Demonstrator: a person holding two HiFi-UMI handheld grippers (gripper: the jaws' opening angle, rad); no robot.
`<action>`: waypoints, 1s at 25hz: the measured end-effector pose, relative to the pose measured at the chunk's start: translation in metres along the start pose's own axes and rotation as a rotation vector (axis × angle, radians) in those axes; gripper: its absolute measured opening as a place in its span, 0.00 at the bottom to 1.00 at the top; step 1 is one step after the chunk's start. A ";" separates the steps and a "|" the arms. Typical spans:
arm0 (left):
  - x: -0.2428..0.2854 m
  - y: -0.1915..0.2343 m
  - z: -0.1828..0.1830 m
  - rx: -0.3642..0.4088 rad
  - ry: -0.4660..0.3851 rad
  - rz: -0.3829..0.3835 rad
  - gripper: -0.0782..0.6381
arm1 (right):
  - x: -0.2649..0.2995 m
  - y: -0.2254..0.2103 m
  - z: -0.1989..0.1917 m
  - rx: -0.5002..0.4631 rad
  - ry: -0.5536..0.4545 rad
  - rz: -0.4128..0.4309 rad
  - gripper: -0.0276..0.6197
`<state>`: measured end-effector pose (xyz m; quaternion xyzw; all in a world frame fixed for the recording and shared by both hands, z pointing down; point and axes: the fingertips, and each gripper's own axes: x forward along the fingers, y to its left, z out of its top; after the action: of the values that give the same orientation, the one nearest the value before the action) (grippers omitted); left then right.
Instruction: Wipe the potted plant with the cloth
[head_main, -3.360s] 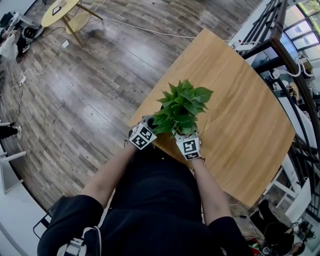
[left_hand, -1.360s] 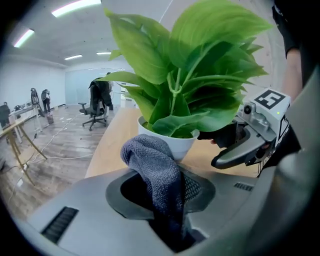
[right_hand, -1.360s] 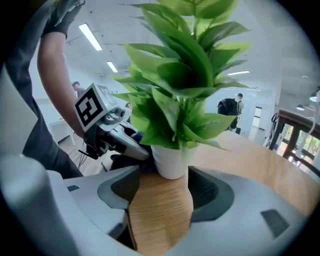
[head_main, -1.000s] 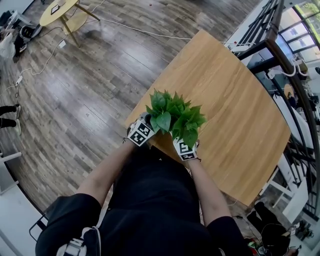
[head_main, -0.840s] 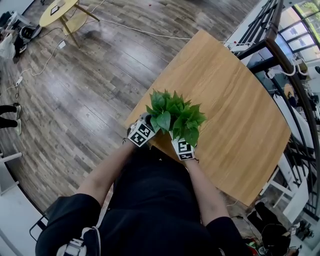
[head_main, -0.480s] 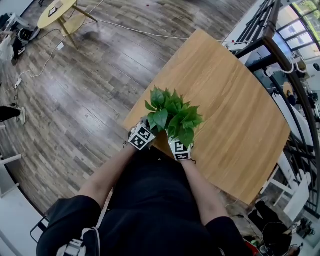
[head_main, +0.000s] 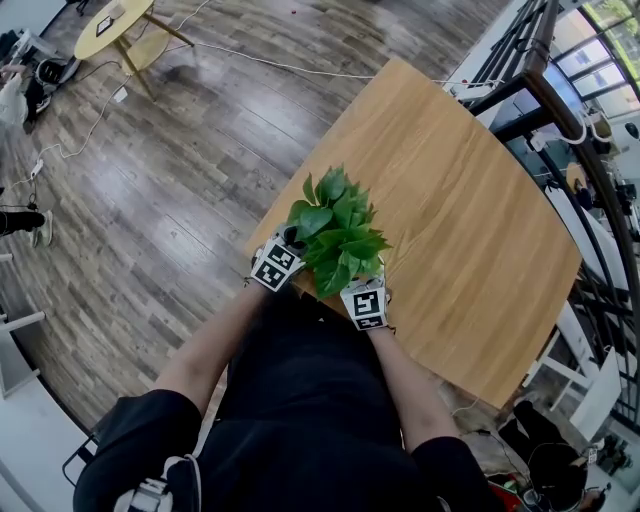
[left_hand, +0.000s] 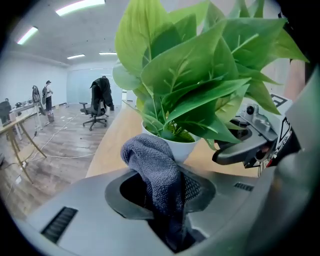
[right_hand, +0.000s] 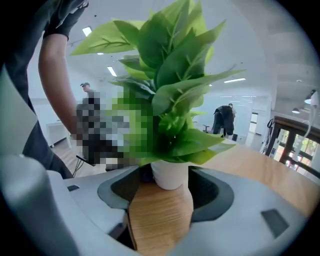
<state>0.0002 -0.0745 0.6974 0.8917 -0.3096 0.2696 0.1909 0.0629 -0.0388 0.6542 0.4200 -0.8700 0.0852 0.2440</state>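
A leafy green plant (head_main: 335, 228) in a small white pot (left_hand: 176, 145) stands near the table's front corner. In the head view its leaves hide the pot and both sets of fingertips. My left gripper (left_hand: 161, 202), at the plant's left (head_main: 279, 264), is shut on a grey knitted cloth (left_hand: 152, 162). The cloth bulges up just in front of the pot. My right gripper (right_hand: 161, 197) comes in from the plant's near right (head_main: 365, 300). The white pot (right_hand: 170, 175) sits between its jaws, against the right-hand pad.
The wooden table (head_main: 450, 190) stretches away to the right and back. Its left edge drops to the wood floor (head_main: 170, 170). Black railings (head_main: 560, 60) run along the far right, and a small yellow table (head_main: 120, 25) stands far off. People and office chairs (left_hand: 97, 102) are in the background.
The plant has turned and shifted a little left toward the table corner, so its leaves point differently. The right gripper slid slightly toward me. The left gripper stayed at the plant's left.
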 end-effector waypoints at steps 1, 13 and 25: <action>-0.001 -0.001 -0.001 -0.001 0.000 0.000 0.28 | 0.000 -0.006 0.002 -0.006 -0.005 -0.013 0.48; 0.001 -0.015 -0.003 0.004 0.024 -0.043 0.28 | 0.019 -0.016 0.022 0.003 -0.020 -0.034 0.48; 0.001 -0.024 -0.006 -0.002 0.016 -0.067 0.28 | 0.013 -0.002 0.020 -0.009 -0.006 -0.004 0.48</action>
<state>0.0148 -0.0540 0.6990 0.8991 -0.2784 0.2700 0.2029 0.0503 -0.0566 0.6431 0.4206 -0.8703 0.0794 0.2435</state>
